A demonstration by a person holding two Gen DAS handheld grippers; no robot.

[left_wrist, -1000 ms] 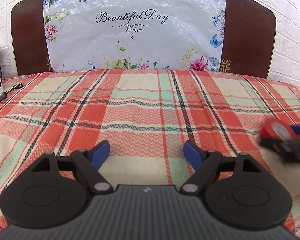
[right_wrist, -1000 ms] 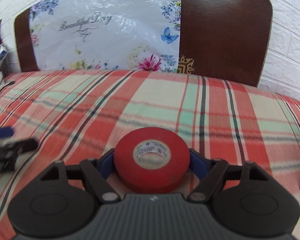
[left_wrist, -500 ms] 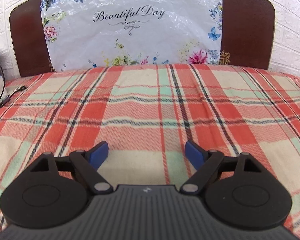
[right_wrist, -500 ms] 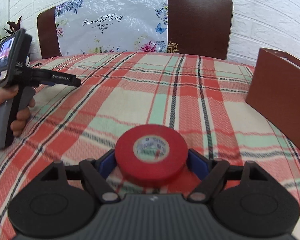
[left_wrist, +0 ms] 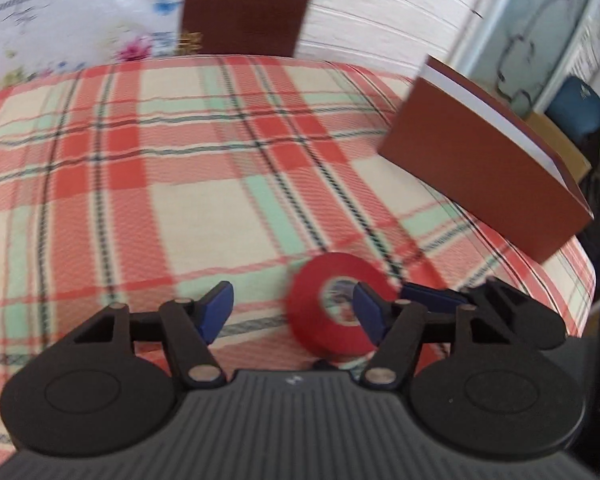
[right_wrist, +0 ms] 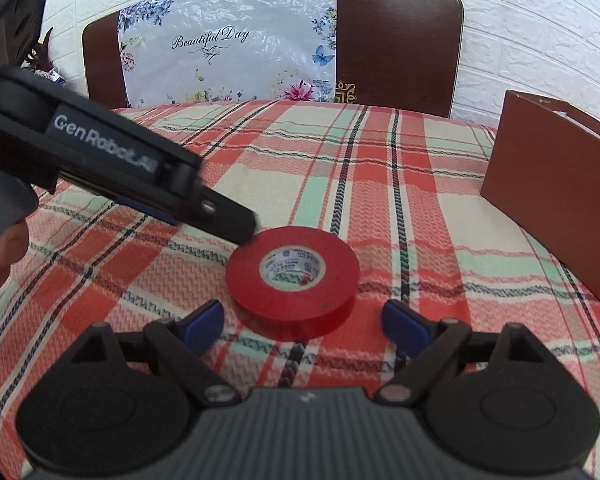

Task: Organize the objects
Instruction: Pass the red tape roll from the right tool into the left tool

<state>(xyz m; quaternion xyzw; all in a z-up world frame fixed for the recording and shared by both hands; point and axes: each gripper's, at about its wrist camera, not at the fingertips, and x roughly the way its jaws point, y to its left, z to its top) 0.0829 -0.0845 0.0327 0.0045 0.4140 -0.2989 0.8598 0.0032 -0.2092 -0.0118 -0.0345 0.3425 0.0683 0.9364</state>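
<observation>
A red tape roll (right_wrist: 292, 276) lies flat on the plaid tablecloth (right_wrist: 380, 160). My right gripper (right_wrist: 304, 322) sits just behind it. Its jaws are opening, the roll lies just ahead of the blue pads (right_wrist: 204, 320), and neither pad touches it. My left gripper (right_wrist: 236, 228) reaches in from the left, its tip at the roll's far left rim. In the blurred left wrist view the left gripper (left_wrist: 292, 314) has its jaws closing; the tape roll (left_wrist: 312, 312) is partly behind its right pad (left_wrist: 370, 316) and not pinched. The right gripper's blue finger (left_wrist: 432, 298) shows beyond the roll.
A brown open box (right_wrist: 552, 208) stands at the table's right edge, also the brown box (left_wrist: 480, 168) in the left wrist view. A dark wooden chair back (right_wrist: 396, 40) with a floral plastic bag (right_wrist: 228, 48) stands behind the table. A hand (right_wrist: 4, 248) holds the left gripper.
The right gripper's jaws have widened and let go of the tape roll, which now lies on the cloth. The left gripper has swung right to the roll and its jaws have narrowed.
</observation>
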